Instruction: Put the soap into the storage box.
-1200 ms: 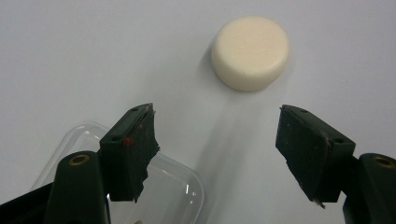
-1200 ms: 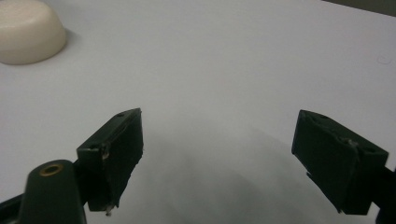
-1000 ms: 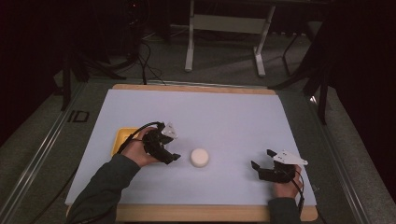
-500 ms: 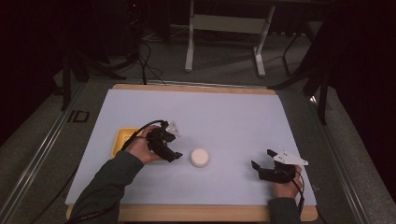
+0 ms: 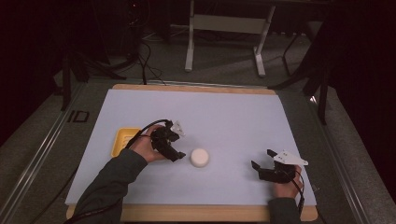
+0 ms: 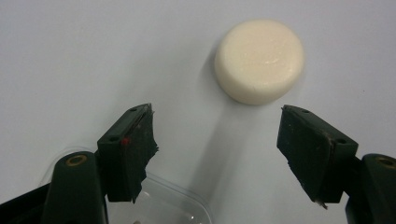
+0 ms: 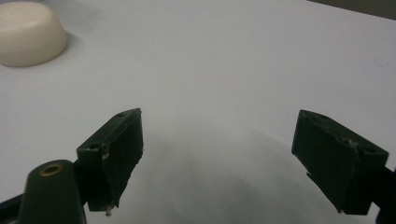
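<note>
In the high view the white puck (image 5: 199, 157) lies on the pale mat (image 5: 224, 116), just beside the left gripper (image 5: 173, 150) at its 3 o'clock; the yellow tray (image 5: 122, 141) sits at the gripper's 9 o'clock, the right gripper (image 5: 262, 169) well apart. "ID" (image 5: 77, 116) marks the table edge. In the left gripper view, the jaws, just opening, are released, the puck (image 6: 259, 60) ahead at 1 o'clock, untouched. In the right gripper view, jaws gape empty; the puck (image 7: 29, 32) lies at 10 o'clock.

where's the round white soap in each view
High view: the soap lies on the white mat, just right of the left gripper.
Left gripper view: upper right, beyond the open jaws.
Right gripper view: top left corner.
Shared landmark: the white mat.
</note>
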The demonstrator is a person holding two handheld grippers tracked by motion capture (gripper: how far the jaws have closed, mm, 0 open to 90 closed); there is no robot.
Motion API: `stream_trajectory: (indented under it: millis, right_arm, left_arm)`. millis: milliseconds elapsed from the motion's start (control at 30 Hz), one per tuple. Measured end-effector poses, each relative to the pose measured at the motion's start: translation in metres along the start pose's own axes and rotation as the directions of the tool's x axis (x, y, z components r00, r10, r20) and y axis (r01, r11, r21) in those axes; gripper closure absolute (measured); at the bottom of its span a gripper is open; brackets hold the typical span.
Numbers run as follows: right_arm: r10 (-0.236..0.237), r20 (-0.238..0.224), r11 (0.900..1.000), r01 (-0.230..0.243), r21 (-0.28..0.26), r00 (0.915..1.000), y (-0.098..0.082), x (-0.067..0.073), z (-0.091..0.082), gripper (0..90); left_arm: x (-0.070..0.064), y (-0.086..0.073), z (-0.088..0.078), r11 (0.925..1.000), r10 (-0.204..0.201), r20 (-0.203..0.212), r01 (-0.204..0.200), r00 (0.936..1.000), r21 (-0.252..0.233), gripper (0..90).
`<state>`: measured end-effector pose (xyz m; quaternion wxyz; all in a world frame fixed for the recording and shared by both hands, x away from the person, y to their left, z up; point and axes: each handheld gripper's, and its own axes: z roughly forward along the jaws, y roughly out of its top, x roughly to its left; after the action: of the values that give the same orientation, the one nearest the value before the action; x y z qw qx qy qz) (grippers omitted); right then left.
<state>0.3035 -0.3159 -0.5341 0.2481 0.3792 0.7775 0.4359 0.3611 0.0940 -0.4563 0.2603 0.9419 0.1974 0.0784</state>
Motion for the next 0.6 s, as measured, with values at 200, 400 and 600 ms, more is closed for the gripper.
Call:
stream_trajectory:
  millis: [200,400,600]
  right_arm:
    - [0.0,0.001,1.0,0.0,-0.002,1.0,0.0,0.0,0.0,16.3]
    - [0.001,0.001,1.0,-0.001,-0.003,1.0,0.0,0.0,0.0,16.3]
    - [0.001,0.0,1.0,-0.001,-0.003,1.0,0.0,0.0,0.0,16.2]
  left_arm:
    - [-0.001,0.005,0.004,0.9999,0.016,0.021,-0.016,0.9997,0.005,28.0]
    - [-0.004,0.01,0.008,0.9989,0.045,0.032,-0.046,0.9985,0.011,27.7]
    - [-0.005,0.014,0.014,0.9983,0.053,0.029,-0.054,0.9982,0.024,25.1]
